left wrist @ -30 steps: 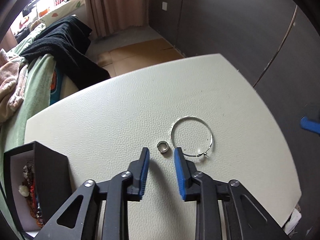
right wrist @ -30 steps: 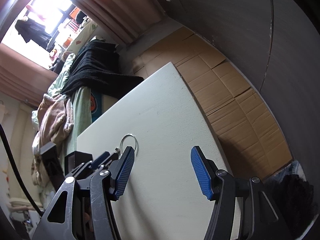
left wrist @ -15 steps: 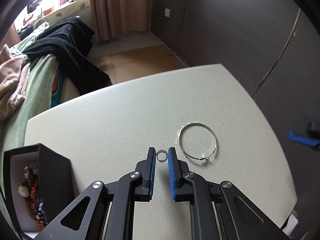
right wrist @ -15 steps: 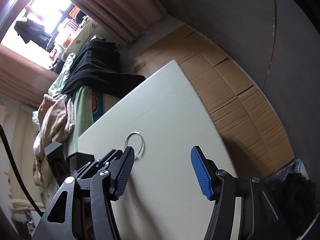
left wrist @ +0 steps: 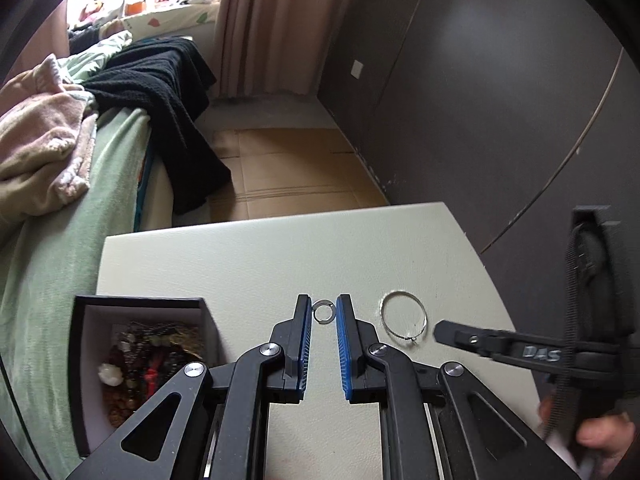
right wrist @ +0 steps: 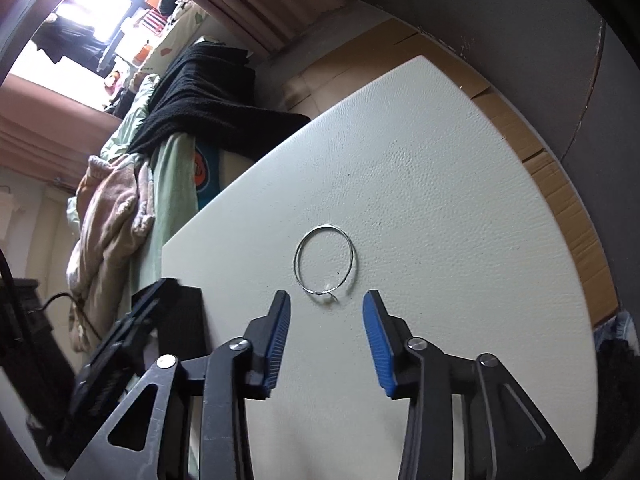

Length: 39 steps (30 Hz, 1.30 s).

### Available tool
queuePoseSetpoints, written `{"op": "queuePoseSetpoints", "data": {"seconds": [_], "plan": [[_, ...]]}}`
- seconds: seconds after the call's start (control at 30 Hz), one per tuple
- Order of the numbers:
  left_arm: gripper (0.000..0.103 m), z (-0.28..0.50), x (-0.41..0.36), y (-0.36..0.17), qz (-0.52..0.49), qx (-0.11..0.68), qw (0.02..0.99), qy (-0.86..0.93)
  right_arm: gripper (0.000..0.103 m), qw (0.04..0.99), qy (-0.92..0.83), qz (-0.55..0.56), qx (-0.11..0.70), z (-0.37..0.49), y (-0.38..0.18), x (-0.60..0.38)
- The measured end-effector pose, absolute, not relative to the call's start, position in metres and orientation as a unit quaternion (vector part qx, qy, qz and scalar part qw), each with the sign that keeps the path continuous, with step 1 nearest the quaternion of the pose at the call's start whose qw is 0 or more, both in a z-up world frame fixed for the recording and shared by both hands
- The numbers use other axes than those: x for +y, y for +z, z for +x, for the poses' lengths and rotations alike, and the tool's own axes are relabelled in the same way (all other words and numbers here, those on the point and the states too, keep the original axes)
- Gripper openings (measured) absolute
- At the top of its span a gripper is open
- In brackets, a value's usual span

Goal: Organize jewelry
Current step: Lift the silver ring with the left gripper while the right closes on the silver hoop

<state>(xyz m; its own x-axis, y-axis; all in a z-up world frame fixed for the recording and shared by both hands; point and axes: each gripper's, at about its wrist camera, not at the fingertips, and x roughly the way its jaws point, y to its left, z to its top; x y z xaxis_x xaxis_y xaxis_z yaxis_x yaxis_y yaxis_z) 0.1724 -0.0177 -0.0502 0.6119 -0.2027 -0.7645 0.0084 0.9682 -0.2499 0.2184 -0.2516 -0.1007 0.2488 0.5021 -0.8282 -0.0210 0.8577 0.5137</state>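
A small silver ring is pinched between the blue pads of my left gripper, lifted above the white table. A thin silver hoop lies flat on the table to its right. The same hoop sits just beyond my right gripper, whose jaws are closing with nothing between them. In the left wrist view the right gripper shows as a dark finger beside the hoop. A black jewelry box, open and full of beads, stands at the left.
A bed with green sheets, a pink blanket and a black garment runs along the table's left side. Cardboard covers the floor beyond the table. A dark wall stands at the right. A person's hand holds the right gripper.
My left gripper shut on the small ring and lifted it off the table, toward the box. My right gripper came down behind the hoop and its jaws narrowed.
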Motion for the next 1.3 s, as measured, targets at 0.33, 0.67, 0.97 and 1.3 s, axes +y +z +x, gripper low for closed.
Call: {"op": "queuePoseSetpoints", "data": {"seconds": [0.33, 0.67, 0.97, 1.3], "plan": [[0.013, 0.161, 0.023, -0.033, -0.159, 0.412, 0.896, -0.057, 0.024, 0.787, 0.105, 0.143, 0.590, 0.229, -0.115, -0.228], [0.013, 0.152, 0.052, -0.024, -0.183, 0.400, 0.897, -0.050, 0.024, 0.819, 0.068, -0.027, 0.569, 0.224, -0.109, -0.185], [0.013, 0.146, 0.056, -0.020, -0.189, 0.395, 0.898, -0.049, 0.031, 0.794, 0.102, -0.008, 0.599, 0.213, -0.103, -0.203], [0.013, 0.149, 0.055, -0.022, -0.189, 0.398, 0.896, -0.051, 0.031, 0.796, 0.081, -0.005, 0.600, 0.211, -0.103, -0.221]]}}
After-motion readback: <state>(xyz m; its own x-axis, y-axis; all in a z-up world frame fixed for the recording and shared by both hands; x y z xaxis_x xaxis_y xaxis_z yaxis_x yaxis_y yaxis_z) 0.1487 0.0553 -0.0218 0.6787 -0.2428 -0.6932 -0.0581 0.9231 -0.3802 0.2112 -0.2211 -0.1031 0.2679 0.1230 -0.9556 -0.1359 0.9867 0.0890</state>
